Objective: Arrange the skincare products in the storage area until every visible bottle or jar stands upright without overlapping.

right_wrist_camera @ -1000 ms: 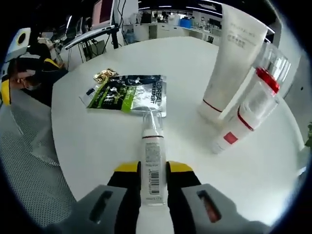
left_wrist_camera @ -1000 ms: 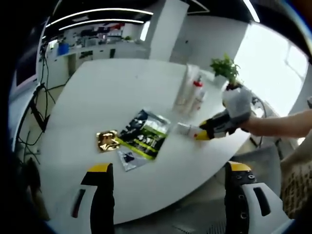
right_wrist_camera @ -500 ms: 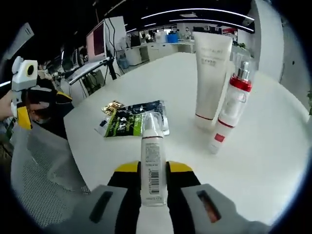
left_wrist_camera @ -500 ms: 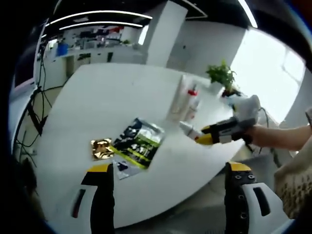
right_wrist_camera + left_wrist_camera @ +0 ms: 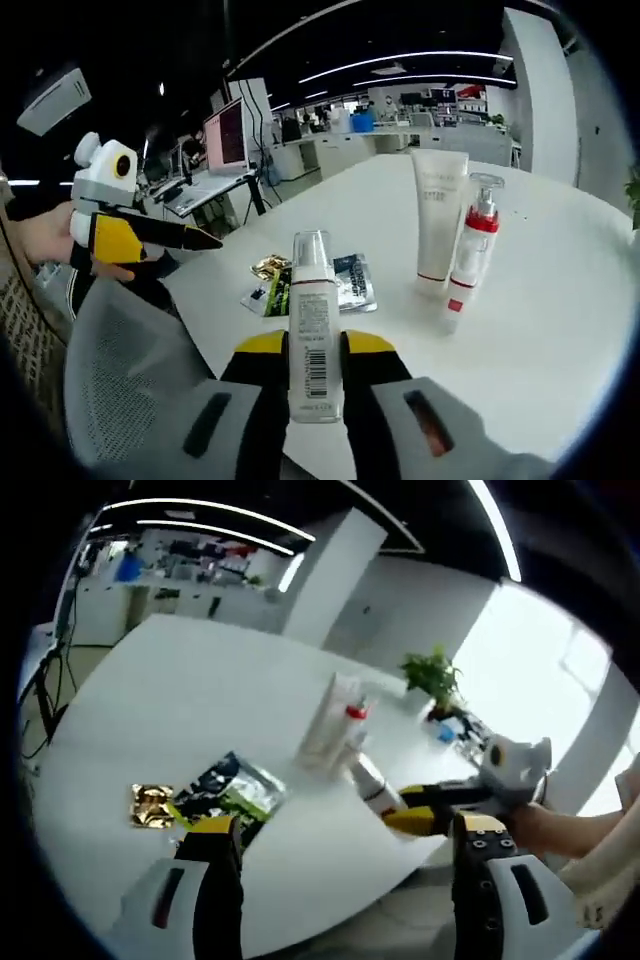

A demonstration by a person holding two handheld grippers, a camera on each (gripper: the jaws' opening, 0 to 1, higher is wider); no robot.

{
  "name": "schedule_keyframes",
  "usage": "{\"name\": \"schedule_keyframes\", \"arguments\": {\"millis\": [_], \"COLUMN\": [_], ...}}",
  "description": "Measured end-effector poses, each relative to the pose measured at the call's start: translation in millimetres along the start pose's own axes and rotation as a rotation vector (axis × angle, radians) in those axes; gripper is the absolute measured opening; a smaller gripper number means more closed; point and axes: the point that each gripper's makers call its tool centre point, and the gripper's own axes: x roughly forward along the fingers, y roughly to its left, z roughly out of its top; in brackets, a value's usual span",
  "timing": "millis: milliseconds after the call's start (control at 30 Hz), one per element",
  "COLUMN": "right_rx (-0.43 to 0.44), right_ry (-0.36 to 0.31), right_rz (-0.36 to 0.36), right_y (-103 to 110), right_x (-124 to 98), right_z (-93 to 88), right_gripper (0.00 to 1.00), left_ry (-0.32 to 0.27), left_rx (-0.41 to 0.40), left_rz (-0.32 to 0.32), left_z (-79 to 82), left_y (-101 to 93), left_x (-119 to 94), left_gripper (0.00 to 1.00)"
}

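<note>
Right gripper (image 5: 314,345): clenched on one small white tube (image 5: 314,325), held above the white table's (image 5: 560,330) near edge, long axis along the jaws, clear cap pointing away.
Left gripper (image 5: 338,832): jaws spread wide, holding nothing.
Standing upright, far right: one tall white tube (image 5: 437,223); one red-collared pump bottle (image 5: 470,257), just beside it.
Lying flat: one green-black sachet (image 5: 318,285); one gold packet (image 5: 268,267), probably foil.

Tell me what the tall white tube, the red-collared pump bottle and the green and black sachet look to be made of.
Tall white tube: likely soft matte plastic, opaque with a flat crimped top. Pump bottle: seemingly glossy white plastic, red collar, clear cap over the pump. Sachet: probably foil or laminated film, judging by its silvery sheen and flat lie on the table.
</note>
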Motion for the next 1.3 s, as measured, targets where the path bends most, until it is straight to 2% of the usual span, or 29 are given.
{"name": "schedule_keyframes", "arguments": {"millis": [167,367,567,667,767,833,1033,1133,1300], "right_rx": [0.030,0.058,0.068,0.077,0.078,0.081,0.078,0.069,0.023], "right_ry": [-0.062,-0.141,-0.193,-0.209,-0.216,-0.222,-0.229,-0.227,-0.197], "right_rz": [0.002,0.017,0.027,0.033,0.035,0.038,0.054,0.058,0.065], "right_y": [2,9,15,19,21,23,27,27,27], "right_x": [-11,-22,-29,-31,-32,-32,-31,-31,-30], "right_z": [11.6,25.0,36.1,40.1,40.9,41.6,45.4,46.8,44.5], "right_gripper": [0.19,0.19,0.19,0.19,0.19,0.19,0.19,0.19,0.19], "left_ry": [0.032,-0.007,0.023,0.010,0.000,-0.008,-0.011,-0.017,-0.009], "left_rx": [0.020,-0.021,-0.016,-0.043,-0.047,-0.012,0.004,0.012,0.045], "left_rz": [-0.055,-0.112,-0.148,-0.150,-0.147,-0.147,-0.143,-0.142,-0.161], "left_z": [0.3,17.4,12.2,14.7,18.8,22.1,24.7,27.5,32.1], "left_y": [-19.0,-39.0,-55.6,-55.5,-56.3,-57.0,-56.3,-57.9,-67.3], "left_x": [15,28,39,41,42,43,44,43,42], "left_gripper": [0.77,0.64,0.54,0.49,0.38,0.29,0.21,0.21,0.18]}}
